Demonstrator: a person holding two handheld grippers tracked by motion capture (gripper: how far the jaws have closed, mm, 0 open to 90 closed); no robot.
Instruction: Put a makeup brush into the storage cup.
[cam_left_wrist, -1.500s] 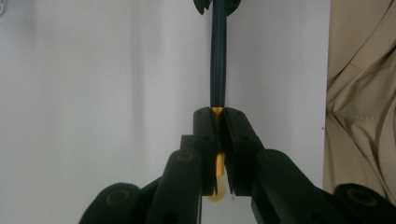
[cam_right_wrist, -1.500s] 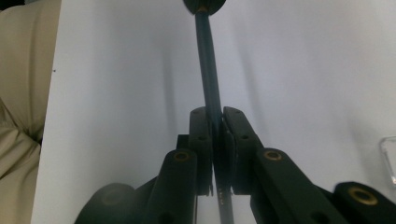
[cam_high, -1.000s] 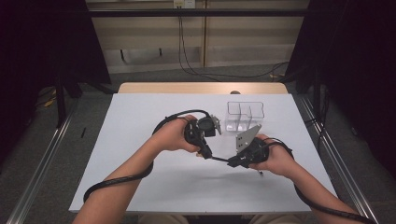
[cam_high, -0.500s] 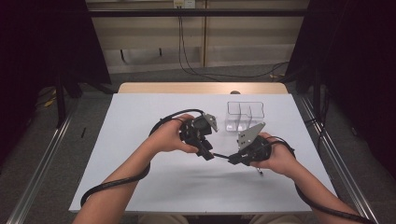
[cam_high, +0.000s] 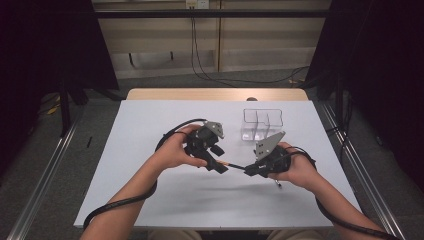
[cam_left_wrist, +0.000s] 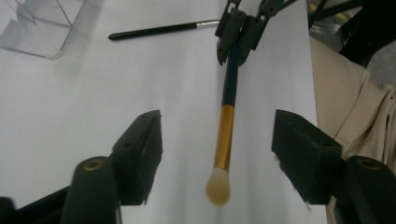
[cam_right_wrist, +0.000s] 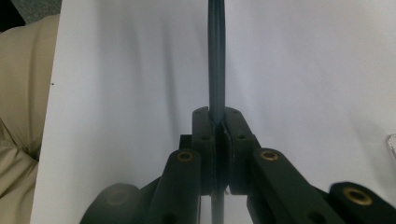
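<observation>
A makeup brush (cam_left_wrist: 224, 135) with a black handle, gold ferrule and cream tip hangs over the white table (cam_high: 150, 125). My right gripper (cam_right_wrist: 217, 116) is shut on its black handle (cam_right_wrist: 216, 56), and it also shows as the right gripper (cam_left_wrist: 238, 32) in the left gripper view. My left gripper (cam_left_wrist: 219, 140) has just been opening its jaws; the brush tip lies between them, and neither pad touches it. From above, the left gripper (cam_high: 219, 167) and right gripper (cam_high: 250, 171) face each other with the brush (cam_high: 234, 164) bridging the gap.
A clear acrylic organizer (cam_high: 262, 124) with compartments stands just behind the right hand; its corner (cam_left_wrist: 37, 28) shows in the left gripper view. A second black-handled brush (cam_left_wrist: 159, 30) lies flat on the table near it. Cables trail from both grippers.
The left gripper's jaws have opened and let go of the brush tip. The left hand has drawn slightly left, away from the right one. The right hand has held still with the brush.
</observation>
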